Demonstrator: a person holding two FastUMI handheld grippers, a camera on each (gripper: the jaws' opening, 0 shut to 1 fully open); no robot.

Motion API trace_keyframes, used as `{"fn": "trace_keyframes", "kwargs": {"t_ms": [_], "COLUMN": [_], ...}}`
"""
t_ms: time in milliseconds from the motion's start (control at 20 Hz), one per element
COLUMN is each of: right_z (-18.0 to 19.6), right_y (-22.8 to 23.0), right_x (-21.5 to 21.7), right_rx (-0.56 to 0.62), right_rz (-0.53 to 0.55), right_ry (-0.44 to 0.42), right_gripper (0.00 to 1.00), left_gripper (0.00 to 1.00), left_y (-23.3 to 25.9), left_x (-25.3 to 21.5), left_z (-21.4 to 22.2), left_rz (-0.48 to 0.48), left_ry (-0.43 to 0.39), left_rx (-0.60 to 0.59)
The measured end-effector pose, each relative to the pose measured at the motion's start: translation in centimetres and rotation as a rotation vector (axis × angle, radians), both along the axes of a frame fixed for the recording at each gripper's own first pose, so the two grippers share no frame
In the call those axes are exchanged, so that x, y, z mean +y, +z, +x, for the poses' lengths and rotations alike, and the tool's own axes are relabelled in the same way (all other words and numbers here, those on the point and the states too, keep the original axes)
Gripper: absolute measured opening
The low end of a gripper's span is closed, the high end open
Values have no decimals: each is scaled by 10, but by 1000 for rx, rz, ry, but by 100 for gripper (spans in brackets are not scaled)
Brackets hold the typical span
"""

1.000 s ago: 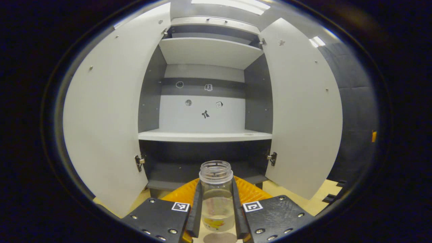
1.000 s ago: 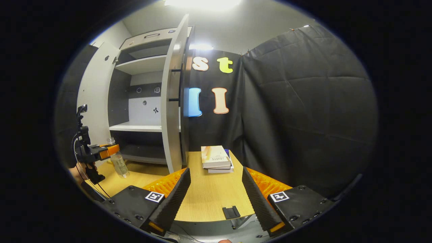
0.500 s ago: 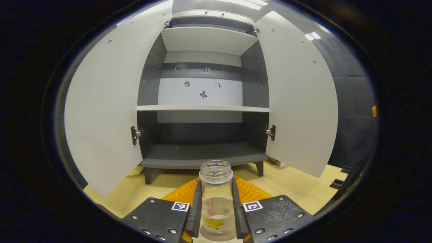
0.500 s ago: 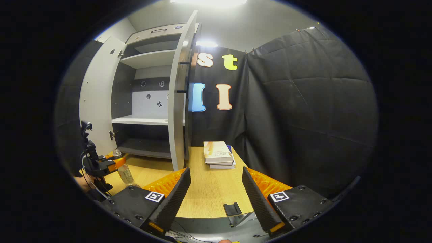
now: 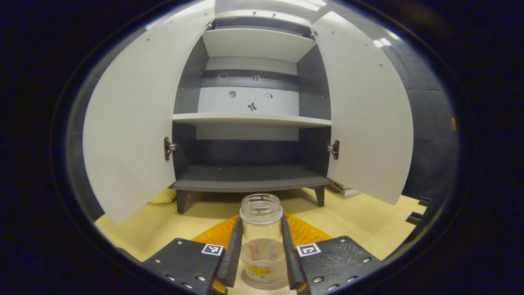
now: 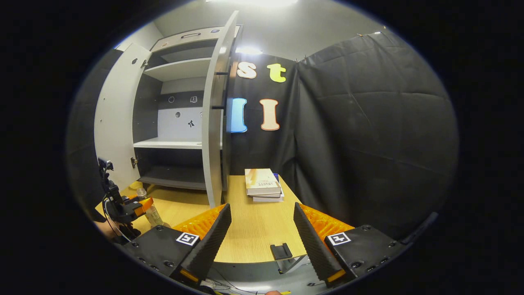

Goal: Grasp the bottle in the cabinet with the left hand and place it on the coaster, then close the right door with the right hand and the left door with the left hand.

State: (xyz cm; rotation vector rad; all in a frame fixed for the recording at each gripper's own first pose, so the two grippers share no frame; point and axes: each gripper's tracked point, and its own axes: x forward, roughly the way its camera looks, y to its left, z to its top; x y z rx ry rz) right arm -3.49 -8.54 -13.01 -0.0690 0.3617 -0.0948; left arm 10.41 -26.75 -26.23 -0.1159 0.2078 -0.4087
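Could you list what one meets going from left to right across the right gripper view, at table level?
Left gripper with the bottle between its fingers → right door, seen nearly edge-on → stack of books → black cloth wall.

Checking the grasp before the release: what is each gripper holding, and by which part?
The left gripper holds the bottle by its body's sides, below the neck. The right gripper is open, holding nothing.
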Motion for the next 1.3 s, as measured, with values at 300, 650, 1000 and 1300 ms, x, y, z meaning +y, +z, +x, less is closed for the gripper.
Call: {"fn": "trace_keyframes", "kwargs": {"t_ms": [300, 650, 1000, 1300], "right_z": [12, 50, 102, 147], "right_y": [10, 70, 125, 163], "right_x": [-3, -11, -2, 0], "right_rx": [-39, -150, -221, -281], "right_rz": [61, 116, 68, 5], "right_ry": [-1, 43, 106, 65], "right_gripper": [98, 99, 98, 97], "left_gripper": [82, 83, 82, 82], "left_y": [27, 121, 183, 188], "left_x": [7, 26, 92, 187], "left_z": [-6, -34, -47, -50], "left_rz": [37, 23, 95, 115], "left_ry": [9, 15, 106, 249], "left_rx": [16, -48, -115, -125]}}
